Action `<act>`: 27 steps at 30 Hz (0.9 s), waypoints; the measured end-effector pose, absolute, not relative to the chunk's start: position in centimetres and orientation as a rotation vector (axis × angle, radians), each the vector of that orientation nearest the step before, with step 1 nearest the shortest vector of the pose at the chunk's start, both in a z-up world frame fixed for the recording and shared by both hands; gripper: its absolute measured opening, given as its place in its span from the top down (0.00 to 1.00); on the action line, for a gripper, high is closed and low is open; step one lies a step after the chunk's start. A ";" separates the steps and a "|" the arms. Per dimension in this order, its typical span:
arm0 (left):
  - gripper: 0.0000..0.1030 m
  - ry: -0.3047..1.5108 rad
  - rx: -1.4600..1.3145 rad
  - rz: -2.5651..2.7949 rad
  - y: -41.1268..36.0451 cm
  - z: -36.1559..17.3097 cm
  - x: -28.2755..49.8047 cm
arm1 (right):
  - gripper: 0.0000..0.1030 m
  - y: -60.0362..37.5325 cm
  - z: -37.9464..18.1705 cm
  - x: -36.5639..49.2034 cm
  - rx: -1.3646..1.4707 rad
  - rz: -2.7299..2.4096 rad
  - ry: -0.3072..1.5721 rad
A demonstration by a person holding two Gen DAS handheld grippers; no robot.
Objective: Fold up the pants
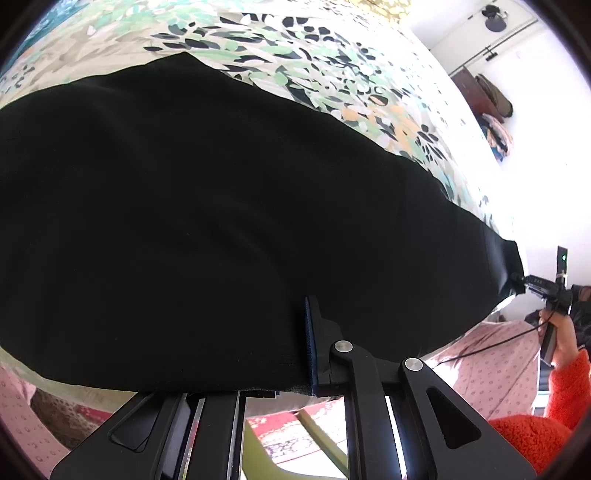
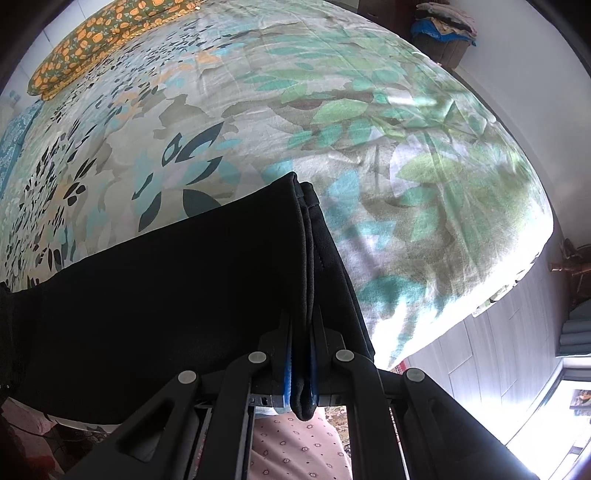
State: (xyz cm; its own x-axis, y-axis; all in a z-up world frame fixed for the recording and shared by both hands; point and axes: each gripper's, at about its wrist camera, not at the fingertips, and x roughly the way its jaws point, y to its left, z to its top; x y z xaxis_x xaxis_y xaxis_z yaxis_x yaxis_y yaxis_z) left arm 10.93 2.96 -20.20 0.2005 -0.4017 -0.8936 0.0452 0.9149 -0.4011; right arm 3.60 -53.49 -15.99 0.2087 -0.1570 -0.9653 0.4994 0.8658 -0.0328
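Both claws, my left (image 1: 308,343) and right (image 2: 301,365), pinch one pair of black pants (image 1: 184,221) above one leaf-patterned bed (image 2: 258,110).

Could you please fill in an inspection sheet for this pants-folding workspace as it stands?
Surface: bed with leaf-print bedspread, wrinkled.
Job's things: black pants stretched over the bed between both grippers.
Clutter: orange-patterned pillow at the far end of the bed.
Grippers: left gripper shut on the pants' edge; right gripper shut on the bunched hem.
Cables: thin black cable hanging from the right gripper.
Surroundings: pile of clothes by the wall; grey plank floor; orange sleeve.
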 end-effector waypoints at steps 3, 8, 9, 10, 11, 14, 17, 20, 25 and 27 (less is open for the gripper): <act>0.90 1.345 -0.298 -0.325 2.5 -20.7 10.9 | 0.93 -53.6 -16.3 4.1 0.292 -0.486 1.309; 0.91 1.340 -0.264 -0.331 2.1 -21.1 10.7 | 0.93 -53.3 -16.4 4.3 0.267 -0.506 1.322; 0.91 1.340 -0.268 -0.332 2.2 -21.1 10.7 | 0.93 -53.4 -16.4 4.3 0.269 -0.507 1.322; 0.91 1.342 -0.277 -0.334 2.3 -21.1 10.7 | 0.93 -53.4 -16.4 4.3 0.271 -0.507 1.323; 0.89 1.343 -0.282 -0.336 2.4 -21.0 10.7 | 0.93 -53.4 -16.5 4.3 0.272 -0.507 1.323; 0.67 1.356 -0.288 -0.327 2.9 -20.7 10.5 | 0.93 -53.3 -16.5 4.3 0.267 -0.511 1.325; 0.55 1.356 -0.313 -0.282 4.4 -20.3 9.9 | 0.93 -53.4 -16.5 4.1 0.271 -0.514 1.325; 0.55 1.371 -0.410 -0.229 6.9 -20.4 9.4 | 0.93 -53.4 -16.5 3.9 0.284 -0.517 1.320; 0.85 1.383 -0.500 -0.146 10.0 -21.0 8.8 | 0.92 -53.7 -16.5 3.9 0.300 -0.517 1.319; 0.86 1.418 -0.515 -0.138 10.3 -21.7 8.7 | 0.91 -53.7 -16.5 3.8 0.307 -0.519 1.314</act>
